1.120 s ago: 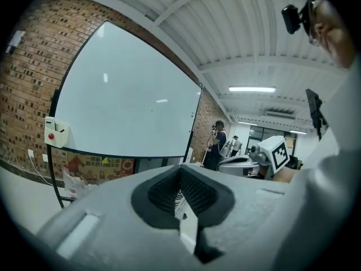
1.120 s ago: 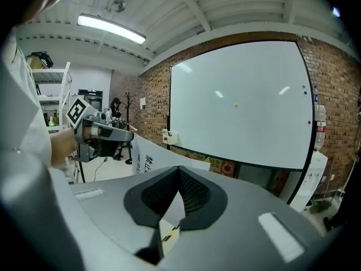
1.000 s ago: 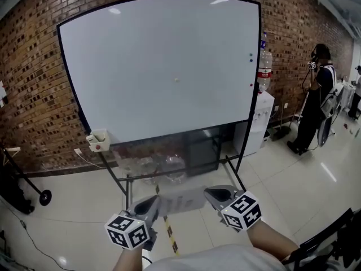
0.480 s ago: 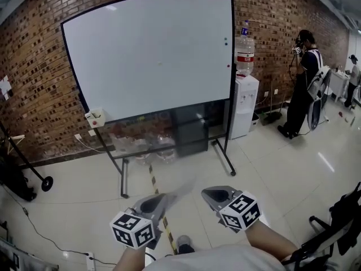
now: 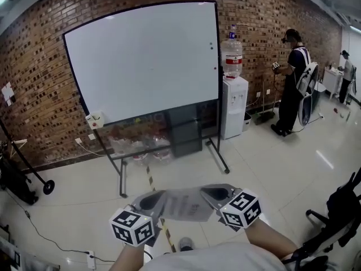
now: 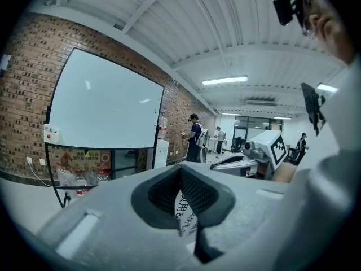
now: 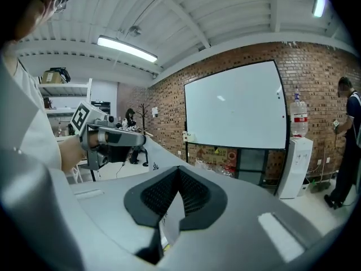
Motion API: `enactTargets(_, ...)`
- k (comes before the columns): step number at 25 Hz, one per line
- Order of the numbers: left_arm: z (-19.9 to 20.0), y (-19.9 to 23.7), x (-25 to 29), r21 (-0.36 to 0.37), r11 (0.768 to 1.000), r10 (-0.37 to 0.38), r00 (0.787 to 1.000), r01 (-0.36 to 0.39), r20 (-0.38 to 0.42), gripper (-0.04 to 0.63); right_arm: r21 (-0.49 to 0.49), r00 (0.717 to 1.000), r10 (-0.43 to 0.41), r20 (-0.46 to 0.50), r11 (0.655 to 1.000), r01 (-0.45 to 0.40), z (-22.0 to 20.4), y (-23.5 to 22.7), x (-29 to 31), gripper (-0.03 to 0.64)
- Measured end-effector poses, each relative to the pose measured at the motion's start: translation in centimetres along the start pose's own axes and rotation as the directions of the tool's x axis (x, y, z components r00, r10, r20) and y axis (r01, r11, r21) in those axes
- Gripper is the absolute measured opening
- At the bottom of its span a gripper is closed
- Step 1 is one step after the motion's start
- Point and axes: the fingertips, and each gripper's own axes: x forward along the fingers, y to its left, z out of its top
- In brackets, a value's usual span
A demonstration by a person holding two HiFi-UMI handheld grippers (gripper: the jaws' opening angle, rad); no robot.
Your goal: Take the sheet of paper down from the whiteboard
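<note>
A white sheet of paper (image 5: 187,204) with faint print hangs level between my two grippers, low in the head view and well away from the whiteboard (image 5: 144,61). My left gripper (image 5: 153,201) is shut on its left edge, my right gripper (image 5: 213,195) shut on its right edge. In the left gripper view the sheet of paper (image 6: 188,218) shows pinched between the dark pads, with the right gripper (image 6: 225,161) beyond. In the right gripper view the paper edge (image 7: 170,222) sits in the closed pads. The whiteboard (image 7: 237,109) stands bare apart from small dots near its right edge.
The whiteboard stands on a wheeled frame (image 5: 217,154) before a brick wall. A water dispenser (image 5: 232,97) stands to its right. A person (image 5: 291,81) stands at the far right, a black chair (image 5: 338,219) at the lower right. Yellow-black tape (image 5: 151,180) runs along the tiled floor.
The whiteboard has shrunk and drifted left in the head view as I backed away from it. The sheet, blurred between the grippers before, now shows stretched flat between them.
</note>
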Motion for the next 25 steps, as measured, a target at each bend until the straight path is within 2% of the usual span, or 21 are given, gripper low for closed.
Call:
enactTargets(13, 0.9, -2.0, -0.2, 0.02, 0.999, -0.039, 0.999, 0.039, -0.006, 0.002, -0.014, 0.999, -0.044, -0.005, 0.999, 0.044, 0.2, 0.1, -2.3, 0.0)
enactTargets(25, 1.0, -1.0, -0.2, 0.018, 0.999, -0.04, 0.999, 0.04, -0.005, 0.002, -0.017, 0.999, -0.047, -0.007, 0.999, 0.047, 0.4, 0.1, -1.5, 0.0)
